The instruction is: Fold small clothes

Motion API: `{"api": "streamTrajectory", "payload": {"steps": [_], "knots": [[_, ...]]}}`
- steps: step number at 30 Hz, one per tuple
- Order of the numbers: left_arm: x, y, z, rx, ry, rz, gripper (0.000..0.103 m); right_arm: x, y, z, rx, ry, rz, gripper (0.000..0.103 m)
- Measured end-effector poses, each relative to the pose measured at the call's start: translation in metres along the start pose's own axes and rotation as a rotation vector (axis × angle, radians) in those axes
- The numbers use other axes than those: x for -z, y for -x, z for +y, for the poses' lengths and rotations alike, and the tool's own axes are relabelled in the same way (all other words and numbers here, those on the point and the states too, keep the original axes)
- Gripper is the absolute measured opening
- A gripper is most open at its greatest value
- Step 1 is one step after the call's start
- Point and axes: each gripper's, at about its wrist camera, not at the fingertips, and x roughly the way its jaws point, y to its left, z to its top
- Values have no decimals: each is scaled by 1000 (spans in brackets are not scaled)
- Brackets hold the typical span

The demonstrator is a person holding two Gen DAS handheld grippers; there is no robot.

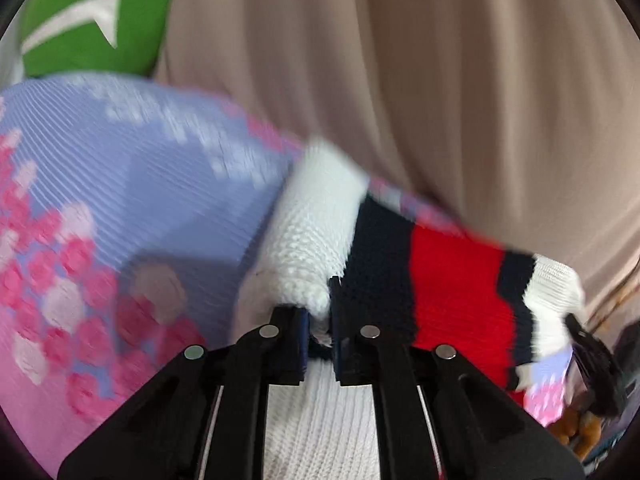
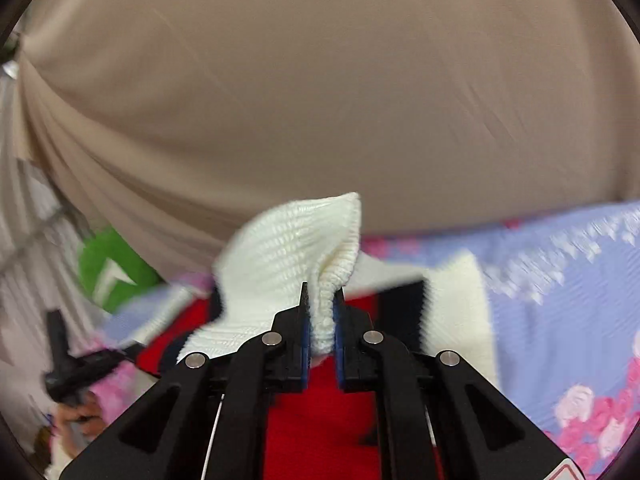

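Lifting knit by two edges for a fold

Left wrist view: left gripper point(image 1: 320, 320) is clenched on a bunched white edge of the knit point(image 1: 452, 292), a small striped piece in white, navy and red. The knit stretches rightward from the jaws to the right gripper point(image 1: 592, 364), seen at the far white end. It looks raised above the sheet point(image 1: 140, 184), a lilac one with pink flowers, likely held taut so it hangs flat before folding. A green pillow point(image 1: 88, 20) sits top left and a beige curtain point(image 1: 440, 80) hangs behind.

Right wrist view: right gripper point(image 2: 320, 316) is pinched on a white ribbed edge of the knit point(image 2: 288, 248), which flares up above the jaws. Red and navy bands run below and left toward the left gripper point(image 2: 76, 364). Sheet point(image 2: 560, 280) lies to the right, pillow point(image 2: 112, 268) at left, curtain point(image 2: 320, 100) behind. Frames are motion-blurred. Judgement: mid-fold, both ends held so one can be brought over the other.
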Motion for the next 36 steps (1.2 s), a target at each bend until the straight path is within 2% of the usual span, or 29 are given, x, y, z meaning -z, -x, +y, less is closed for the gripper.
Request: {"api": "streamTrajectory", "payload": {"steps": [2, 3, 4, 8, 10, 11, 12, 14, 16, 18, 19, 20, 22, 24, 26, 28, 31, 36], "knots": [[17, -29, 1, -36, 4, 73, 8, 15, -28, -23, 71, -31, 89, 8], [22, -32, 2, -33, 8, 52, 8, 22, -35, -32, 55, -59, 117, 8], [25, -28, -1, -50, -19, 7, 8, 23, -31, -35, 31, -79, 108, 8], [23, -19, 0, -49, -15, 13, 8, 16, -10, -29, -33, -76, 49, 9], [23, -13, 6, -40, -6, 5, 10, 20, -16, -32, 16, -46, 80, 9], [25, -11, 9, -42, -8, 6, 10, 26, -30, -35, 54, -38, 128, 9], [28, -10, 10, -37, -7, 5, 10, 29, -35, -40, 37, -47, 136, 7], [33, -7, 9, -36, -25, -2, 11, 26, -23, -45, 14, -85, 122, 11], [34, -4, 6, -43, -54, -2, 12, 26, -1, -48, 54, -94, 86, 12], [35, -4, 7, -32, -46, 0, 13, 24, 18, -39, 110, -64, 34, 22], [36, -4, 8, -22, -36, -1, 14, 18, 21, -28, 114, -51, 24, 22], [35, -3, 9, -11, -27, -4, 14, 14, 25, -16, 77, -34, 22, 23], [32, -15, 19, 6, -14, -8, 19, 3, 16, 17, -1, 7, 36, 33], [33, -8, 26, 16, -16, -13, 24, 0, 1, 59, -80, 77, 59, 51], [34, -9, 26, 15, -12, -27, 24, -4, -20, 97, -160, 149, 101, 56], [34, -5, 28, 14, -8, -45, 24, -4, -55, 141, -214, 221, 144, 56], [32, -7, 31, 24, -5, -35, 23, -4, -100, 188, -262, 245, 206, 56], [29, -10, 35, 39, 19, -25, 16, -8, -150, 244, -260, 298, 247, 57]]}}
